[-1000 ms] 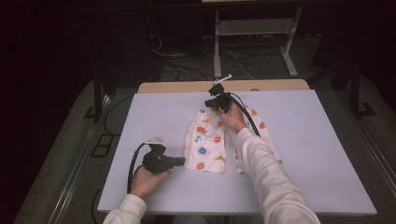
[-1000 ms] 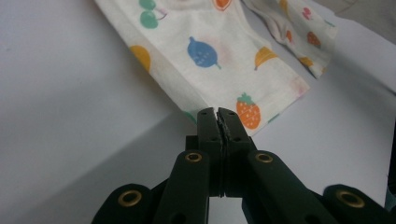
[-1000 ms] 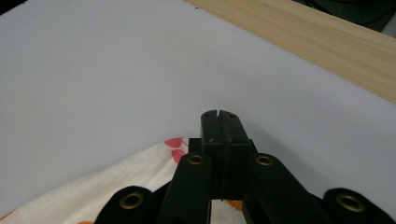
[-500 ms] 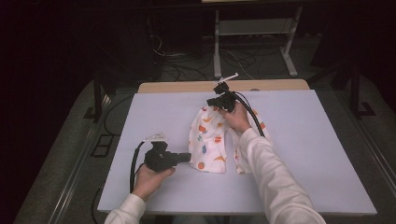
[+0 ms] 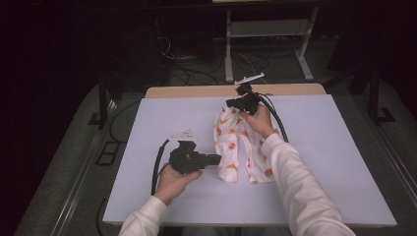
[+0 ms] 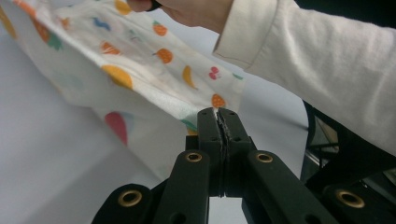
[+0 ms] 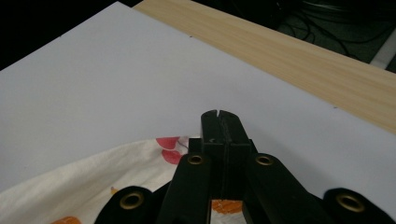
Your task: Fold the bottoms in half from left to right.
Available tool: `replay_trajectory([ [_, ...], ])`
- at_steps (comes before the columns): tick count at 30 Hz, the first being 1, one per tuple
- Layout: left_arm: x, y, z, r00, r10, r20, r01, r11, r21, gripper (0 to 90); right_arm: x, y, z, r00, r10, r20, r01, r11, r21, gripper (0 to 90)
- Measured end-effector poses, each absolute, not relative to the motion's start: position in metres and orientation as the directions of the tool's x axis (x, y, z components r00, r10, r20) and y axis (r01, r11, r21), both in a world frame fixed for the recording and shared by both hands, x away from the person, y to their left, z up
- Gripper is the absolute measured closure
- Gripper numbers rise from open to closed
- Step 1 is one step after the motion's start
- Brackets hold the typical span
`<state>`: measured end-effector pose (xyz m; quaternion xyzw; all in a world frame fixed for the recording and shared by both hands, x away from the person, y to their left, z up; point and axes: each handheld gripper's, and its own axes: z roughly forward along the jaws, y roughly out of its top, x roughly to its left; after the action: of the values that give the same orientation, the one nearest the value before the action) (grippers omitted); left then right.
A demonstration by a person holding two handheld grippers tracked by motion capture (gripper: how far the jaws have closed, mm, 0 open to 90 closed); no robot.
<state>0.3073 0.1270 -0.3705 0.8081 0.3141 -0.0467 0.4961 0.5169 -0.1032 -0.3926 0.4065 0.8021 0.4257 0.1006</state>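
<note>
At the left of the high view the left gripper (image 5: 215, 160) lies low over the pale worktop (image 5: 157, 118), its 2 jaws pressed together on the near hem of a white fruit-printed garment (image 5: 227, 142), and the left gripper view shows the hem's edge pinched between them. The garment spreads across the middle of the worktop, running from that near hem up to its far end. There the right gripper (image 5: 232, 103) is held above the cloth near the wooden far edge, jaws closed on the fabric as its own view shows, with the sleeve (image 5: 295, 182) stretching back over the garment's right half.
</note>
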Motion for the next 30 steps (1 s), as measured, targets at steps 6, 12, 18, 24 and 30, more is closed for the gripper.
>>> replay_trajectory([
  [6, 0.312, 0.102, -0.366, 0.818, 0.428, -0.384, 0.537, -0.331, 0.776, 87.8, 0.518, -0.124, -0.389, -0.629, 0.749, 0.21, 0.576, 0.268, 0.773, 89.1],
  [12, 0.317, 0.08, -0.368, 0.827, 0.398, -0.397, 0.535, -0.341, 0.773, 87.8, 0.519, -0.14, -0.392, -0.609, 0.759, 0.228, 0.587, 0.239, 0.773, 89.1],
  [18, 0.322, 0.064, -0.369, 0.828, 0.385, -0.406, 0.538, -0.347, 0.768, 87.8, 0.52, -0.151, -0.393, -0.598, 0.766, 0.234, 0.593, 0.227, 0.772, 89.1],
  [24, 0.326, 0.05, -0.372, 0.829, 0.374, -0.416, 0.542, -0.356, 0.761, 87.8, 0.522, -0.158, -0.392, -0.597, 0.767, 0.235, 0.592, 0.223, 0.775, 89.2],
  [30, 0.331, 0.039, -0.375, 0.829, 0.358, -0.429, 0.544, -0.343, 0.766, 87.8, 0.522, -0.167, -0.392, -0.597, 0.767, 0.236, 0.594, 0.224, 0.772, 89.2],
])
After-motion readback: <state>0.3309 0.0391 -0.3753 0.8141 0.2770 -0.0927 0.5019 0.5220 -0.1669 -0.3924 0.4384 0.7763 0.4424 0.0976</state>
